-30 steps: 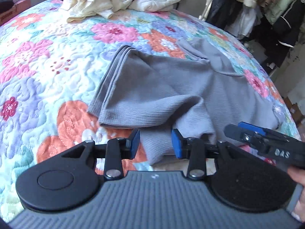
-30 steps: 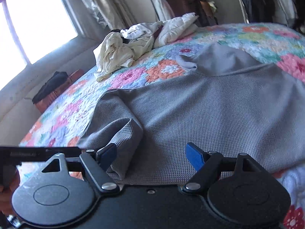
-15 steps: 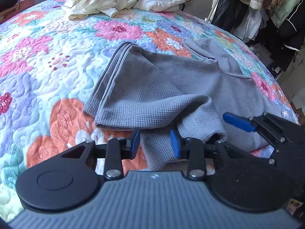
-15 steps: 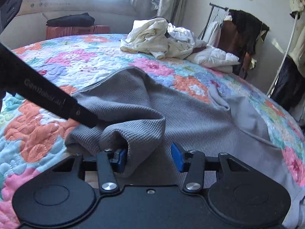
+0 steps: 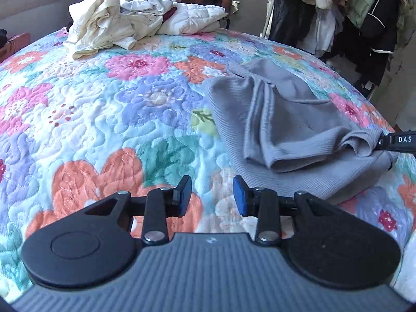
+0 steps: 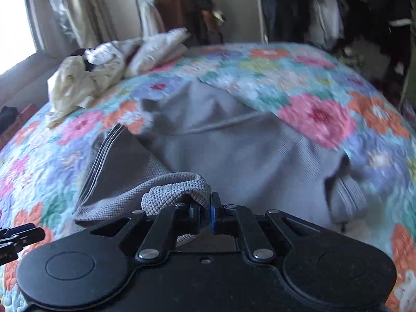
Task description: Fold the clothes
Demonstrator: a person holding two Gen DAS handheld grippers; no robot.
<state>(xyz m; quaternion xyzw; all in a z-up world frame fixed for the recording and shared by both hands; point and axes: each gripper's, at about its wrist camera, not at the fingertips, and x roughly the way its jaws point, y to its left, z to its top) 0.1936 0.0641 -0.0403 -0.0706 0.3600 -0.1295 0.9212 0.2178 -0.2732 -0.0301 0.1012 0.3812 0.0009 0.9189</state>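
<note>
One rumpled, partly folded grey garment point(image 5: 283, 119)

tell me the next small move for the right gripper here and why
Probably carry the pinched edge across and lay it flat. The right gripper is shut on a bunched edge of the grey knit top, which lies half folded on the floral quilt. The left gripper is open over bare quilt, holding nothing, so the right one alone controls the fold.

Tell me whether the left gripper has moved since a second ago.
Yes. The left gripper has pulled off the grey waffle-knit shirt to the left; its open jaws now hang over the bare floral quilt.
</note>
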